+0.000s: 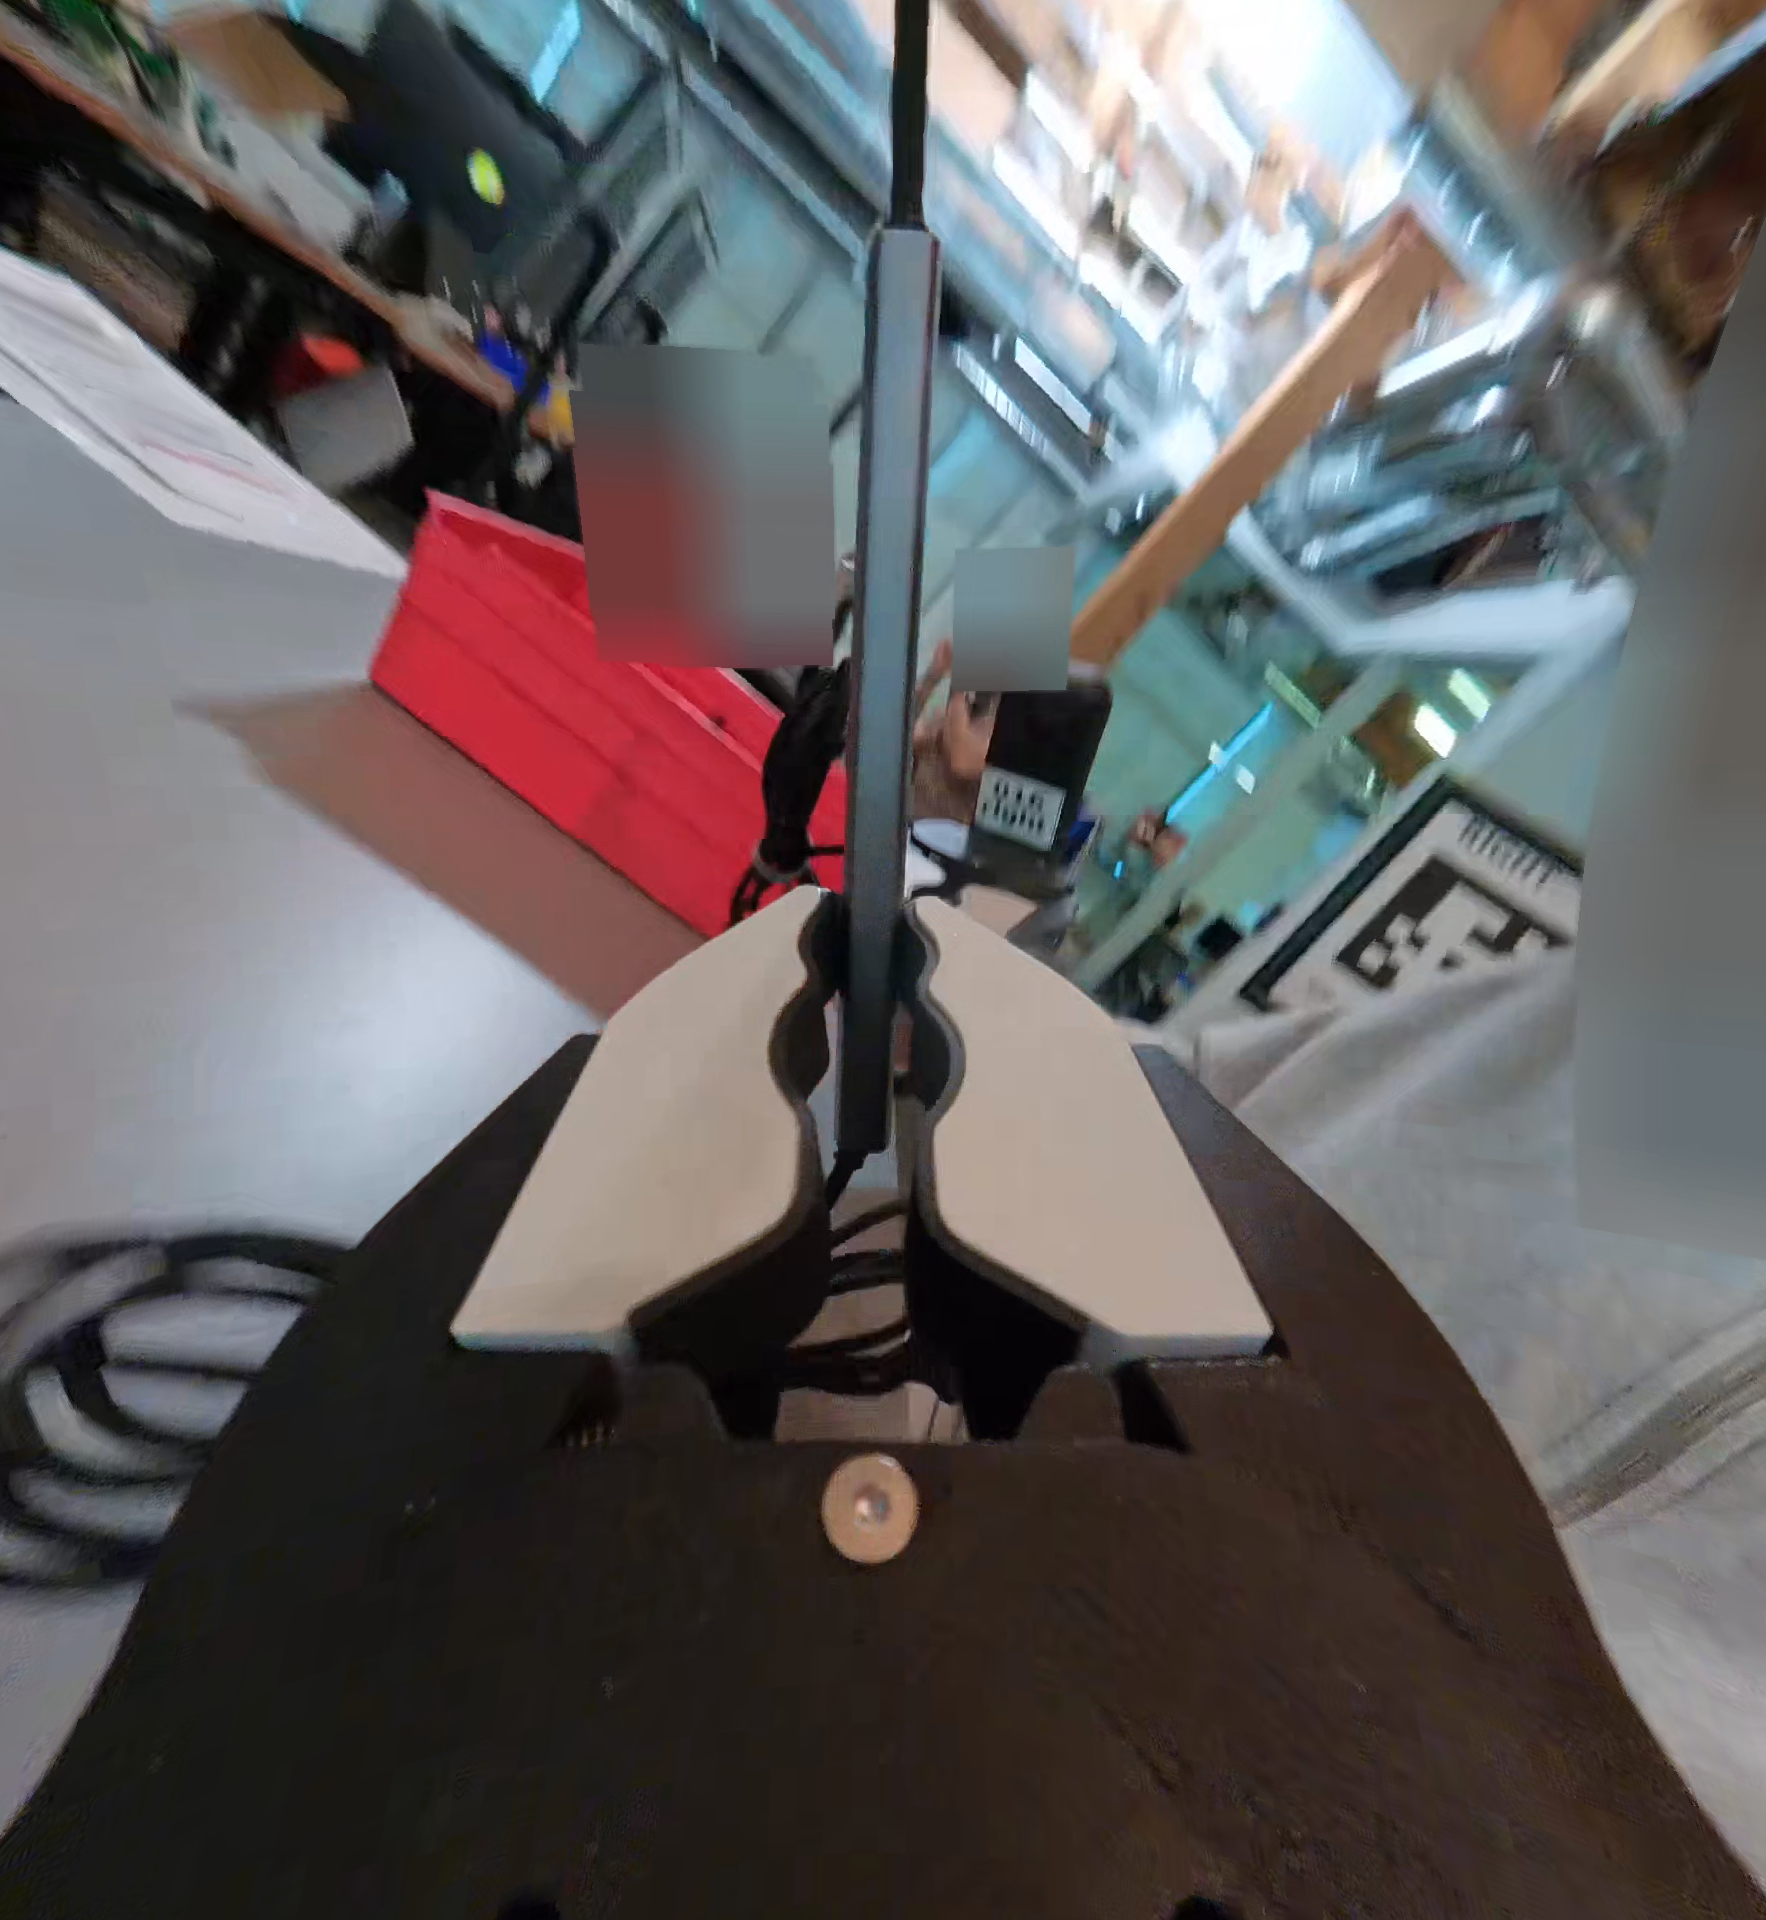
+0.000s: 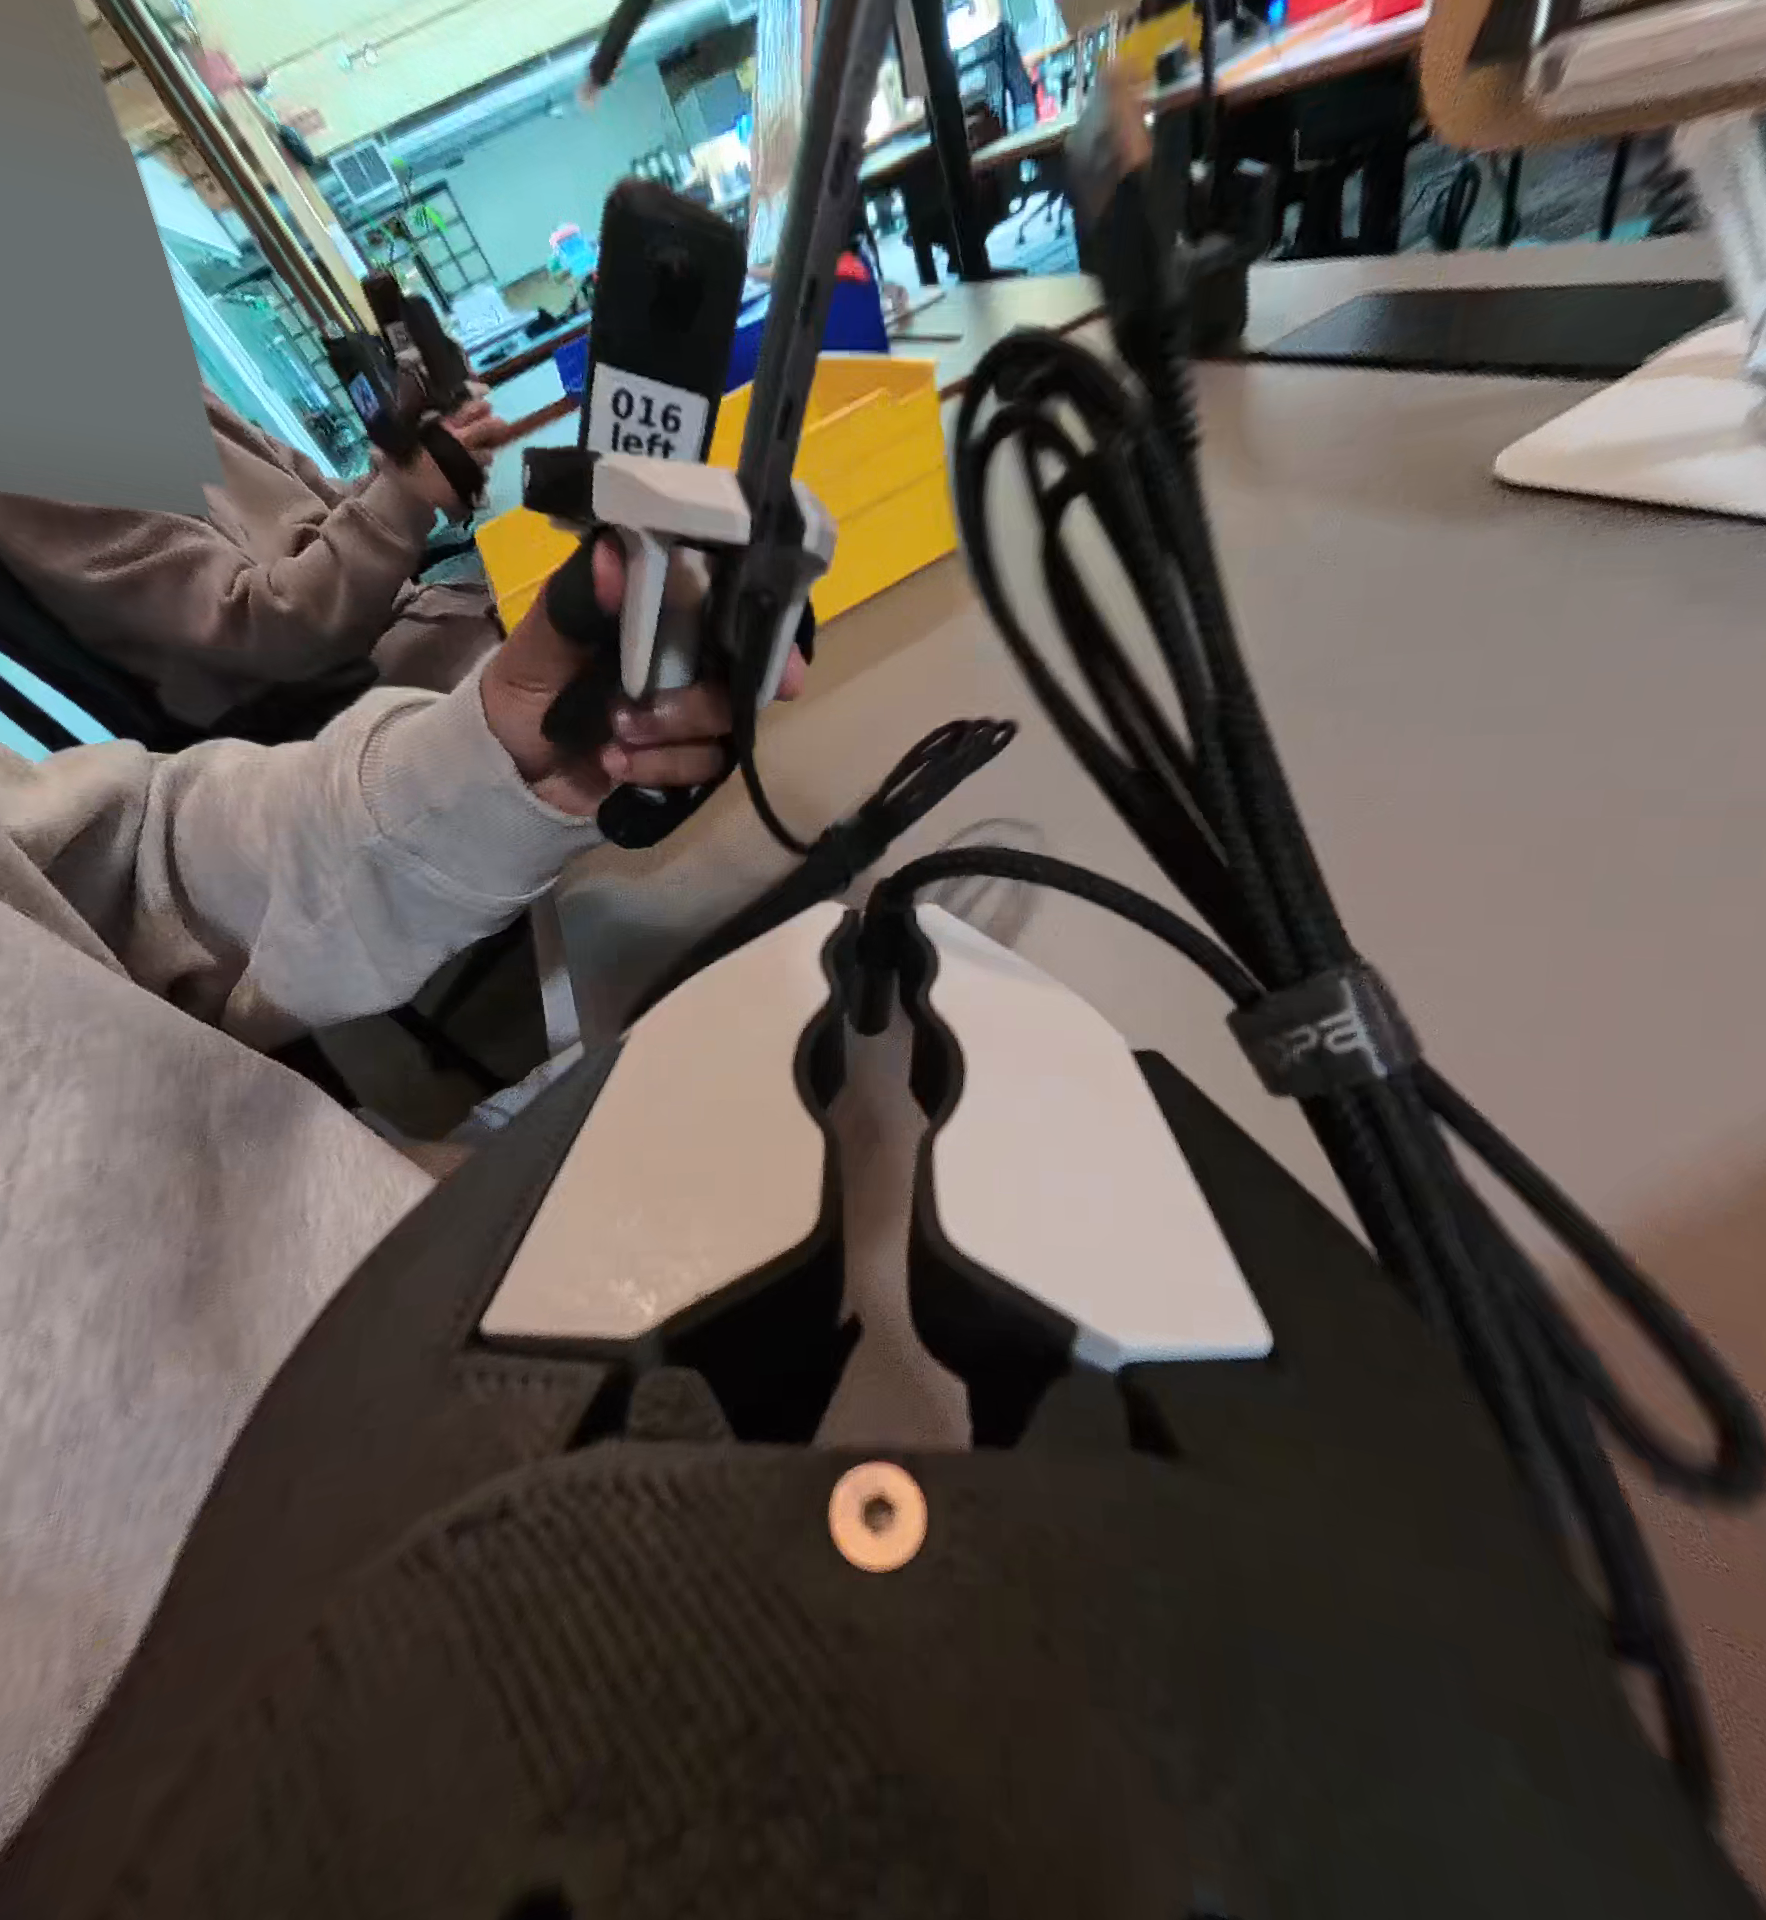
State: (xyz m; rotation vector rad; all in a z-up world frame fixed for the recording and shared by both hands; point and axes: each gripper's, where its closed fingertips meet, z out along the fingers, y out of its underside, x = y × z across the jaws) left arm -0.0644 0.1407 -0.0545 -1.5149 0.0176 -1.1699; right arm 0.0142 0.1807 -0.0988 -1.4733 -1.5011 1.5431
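Note:
My left gripper (image 1: 871, 935) is shut on a long, flat dark grey bar (image 1: 891, 644) that stands upright and runs out of the top of the left wrist view. A thin black cord leaves the bar's lower end. The same bar (image 2: 801, 270) and the left gripper (image 2: 770, 540), held in a gloved hand, show in the right wrist view. My right gripper (image 2: 877, 961) is shut on a black braided cable (image 2: 1045, 883). That cable leads to a bundle of cable loops (image 2: 1149, 665) bound by a black strap (image 2: 1320, 1029), hanging in the air to the right.
A red bin (image 1: 546, 665) sits on the grey table (image 1: 131, 935), a coil of black cable (image 1: 100, 1392) at lower left. A yellow bin (image 2: 858, 457) stands behind the left gripper. A white stand base (image 2: 1668, 436) is at right. Another person's hands (image 2: 443, 426) hold a device at far left. The left gripper's tips are roughly 11 cm from the right gripper's.

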